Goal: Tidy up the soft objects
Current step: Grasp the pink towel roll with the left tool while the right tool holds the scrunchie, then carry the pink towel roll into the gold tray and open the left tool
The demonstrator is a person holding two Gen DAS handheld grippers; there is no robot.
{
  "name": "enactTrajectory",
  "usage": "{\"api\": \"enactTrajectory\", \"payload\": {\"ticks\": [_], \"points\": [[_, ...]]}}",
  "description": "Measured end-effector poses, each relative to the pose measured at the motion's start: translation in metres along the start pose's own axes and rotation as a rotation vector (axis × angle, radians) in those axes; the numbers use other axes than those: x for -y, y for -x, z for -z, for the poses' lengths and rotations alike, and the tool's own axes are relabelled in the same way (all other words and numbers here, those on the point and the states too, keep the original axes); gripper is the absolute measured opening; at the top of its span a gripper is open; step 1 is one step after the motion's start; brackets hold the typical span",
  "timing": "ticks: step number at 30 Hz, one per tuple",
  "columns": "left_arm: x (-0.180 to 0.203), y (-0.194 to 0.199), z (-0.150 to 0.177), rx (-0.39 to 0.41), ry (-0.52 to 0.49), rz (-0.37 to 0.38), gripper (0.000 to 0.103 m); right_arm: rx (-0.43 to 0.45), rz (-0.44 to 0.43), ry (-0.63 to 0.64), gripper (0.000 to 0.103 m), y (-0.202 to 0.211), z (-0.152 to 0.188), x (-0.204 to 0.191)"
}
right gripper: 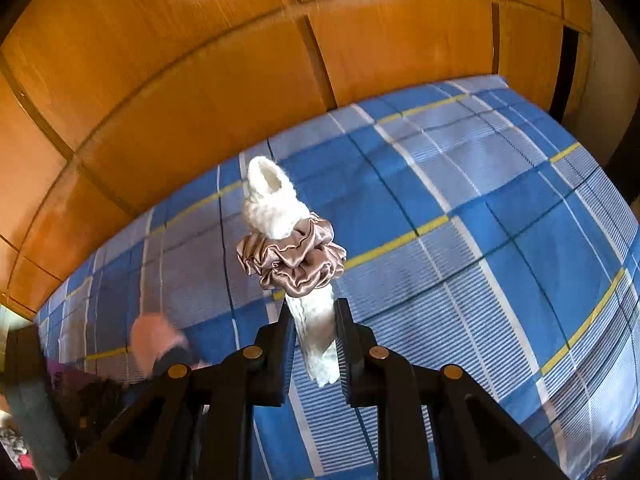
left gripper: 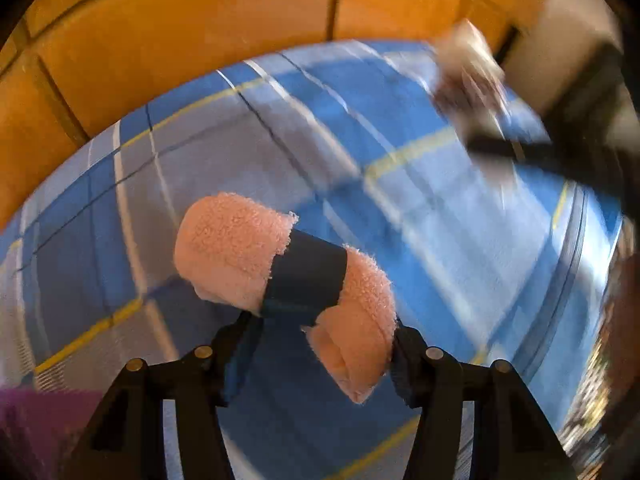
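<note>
My left gripper (left gripper: 320,344) is shut on a rolled peach fleece bundle (left gripper: 224,248) with a dark blue band (left gripper: 306,276) around its middle, and holds it above the blue plaid bed (left gripper: 440,240). My right gripper (right gripper: 314,340) is shut on a white fluffy roll (right gripper: 272,208) ringed by a taupe satin scrunchie (right gripper: 296,262), also held above the bed (right gripper: 500,240). The right gripper and its roll show blurred at the upper right of the left wrist view (left gripper: 472,76). The peach bundle shows blurred at the lower left of the right wrist view (right gripper: 154,340).
Orange wooden panelling (right gripper: 200,80) runs behind the bed. A purple cloth (left gripper: 36,412) lies at the lower left. Dark clutter (right gripper: 32,420) sits off the bed's left end. A pale wall and dark gap (right gripper: 568,76) are at the far right.
</note>
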State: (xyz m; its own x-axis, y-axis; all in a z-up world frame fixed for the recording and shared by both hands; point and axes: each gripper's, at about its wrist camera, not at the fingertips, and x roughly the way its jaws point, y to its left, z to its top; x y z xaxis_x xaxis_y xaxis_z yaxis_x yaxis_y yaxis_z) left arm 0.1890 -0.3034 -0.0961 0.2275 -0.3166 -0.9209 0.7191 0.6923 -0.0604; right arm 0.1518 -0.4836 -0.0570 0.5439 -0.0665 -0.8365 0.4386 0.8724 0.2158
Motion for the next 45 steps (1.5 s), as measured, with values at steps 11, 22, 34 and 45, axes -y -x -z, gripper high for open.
{"api": "enactTrajectory", "payload": {"ticks": [11, 22, 34, 45], "points": [[-0.004, -0.001, 0.02, 0.047, 0.128, -0.039, 0.036, -0.187, 0.088, 0.068, 0.017, -0.046, 0.014, -0.004], [-0.018, 0.051, -0.009, 0.14, 0.161, -0.008, 0.03, -0.182, 0.131, 0.128, 0.017, -0.049, 0.019, -0.012], [-0.1, 0.164, -0.049, 0.306, 0.329, -0.097, 0.03, -0.174, 0.159, 0.174, 0.018, -0.052, 0.022, -0.023], [-0.25, 0.266, 0.063, 0.429, 0.606, -0.388, 0.03, -0.161, 0.195, 0.231, 0.019, -0.054, 0.029, -0.038]]}}
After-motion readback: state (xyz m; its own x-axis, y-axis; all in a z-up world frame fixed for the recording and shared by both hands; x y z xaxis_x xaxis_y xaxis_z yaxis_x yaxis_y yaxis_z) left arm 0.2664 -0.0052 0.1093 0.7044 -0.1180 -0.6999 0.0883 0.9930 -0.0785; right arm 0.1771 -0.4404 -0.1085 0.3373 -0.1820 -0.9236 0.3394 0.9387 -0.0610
